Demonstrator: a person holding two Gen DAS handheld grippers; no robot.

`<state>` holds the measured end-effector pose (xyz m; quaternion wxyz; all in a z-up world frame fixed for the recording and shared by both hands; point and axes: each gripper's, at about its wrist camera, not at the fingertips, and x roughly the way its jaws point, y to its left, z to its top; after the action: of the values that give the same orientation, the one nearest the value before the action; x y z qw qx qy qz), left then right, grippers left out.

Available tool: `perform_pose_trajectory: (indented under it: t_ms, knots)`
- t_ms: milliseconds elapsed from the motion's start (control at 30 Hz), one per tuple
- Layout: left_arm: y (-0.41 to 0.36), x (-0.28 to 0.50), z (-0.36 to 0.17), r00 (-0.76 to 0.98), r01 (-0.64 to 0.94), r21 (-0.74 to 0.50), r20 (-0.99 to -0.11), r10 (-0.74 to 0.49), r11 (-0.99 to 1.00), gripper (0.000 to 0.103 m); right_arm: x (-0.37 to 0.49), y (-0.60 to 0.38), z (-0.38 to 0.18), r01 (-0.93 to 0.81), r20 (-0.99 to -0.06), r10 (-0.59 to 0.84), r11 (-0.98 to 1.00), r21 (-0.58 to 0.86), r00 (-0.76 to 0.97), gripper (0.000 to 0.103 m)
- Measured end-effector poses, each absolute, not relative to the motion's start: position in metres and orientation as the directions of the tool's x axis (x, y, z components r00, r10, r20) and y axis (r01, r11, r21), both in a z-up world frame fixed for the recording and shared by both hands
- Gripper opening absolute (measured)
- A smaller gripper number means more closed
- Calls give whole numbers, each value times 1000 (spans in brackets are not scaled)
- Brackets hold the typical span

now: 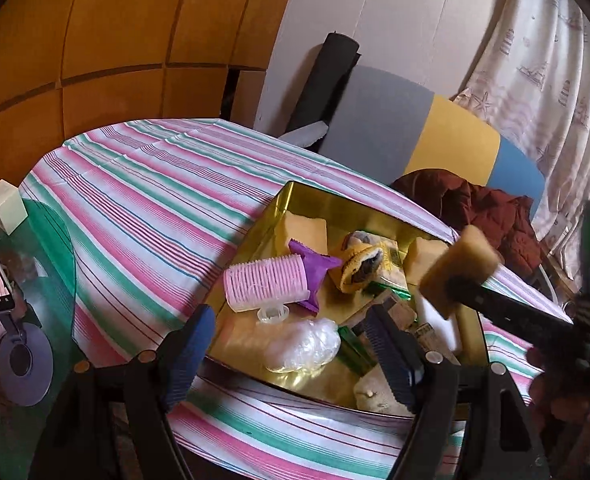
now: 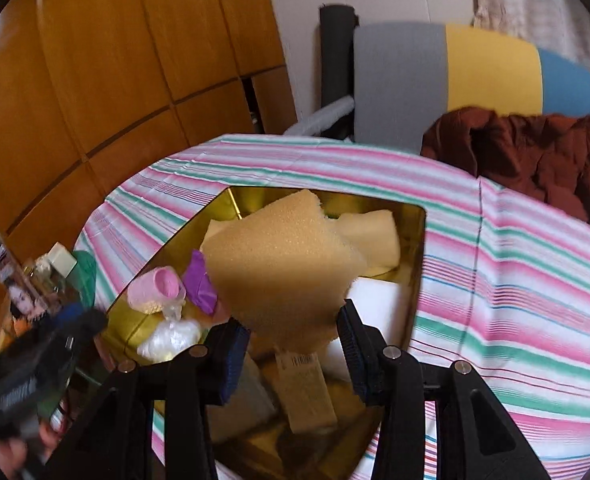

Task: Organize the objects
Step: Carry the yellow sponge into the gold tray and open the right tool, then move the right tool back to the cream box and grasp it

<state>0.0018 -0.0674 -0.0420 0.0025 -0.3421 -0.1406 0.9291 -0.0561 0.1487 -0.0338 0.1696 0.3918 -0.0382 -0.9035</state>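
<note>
Right hand-held gripper (image 2: 293, 344) clamps a tan sponge (image 2: 279, 264) above the gold tin (image 2: 415, 272); left hand-held gripper (image 1: 291, 356) gapes empty.

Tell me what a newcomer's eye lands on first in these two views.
First, the tan sponge pinched in the right gripper, held above the gold tray on the striped tablecloth. Next, the pink hair roller at the tray's left side beside a purple piece. The left gripper hangs open at the tray's near edge.
</note>
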Motion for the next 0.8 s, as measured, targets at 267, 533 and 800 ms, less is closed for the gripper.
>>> perform_pose_trajectory:
  t_ms: [267,533,800]
  knots:
    - [-67,4,-41,-771,88,-273,-628,108,-958,79,-86,140,-52,218,-736,-315,-949,229,-599,81]
    - [-62,5,-42,-772,79,-259,-627,106,-963,79,-76,150,-43,215,-695,-309,-951,222,-649,84]
    - [-45,8,-43,-766,33,-226,-631,121,-973,79,-54,162,-29,245,-658,-320,-947,206,-682,84]
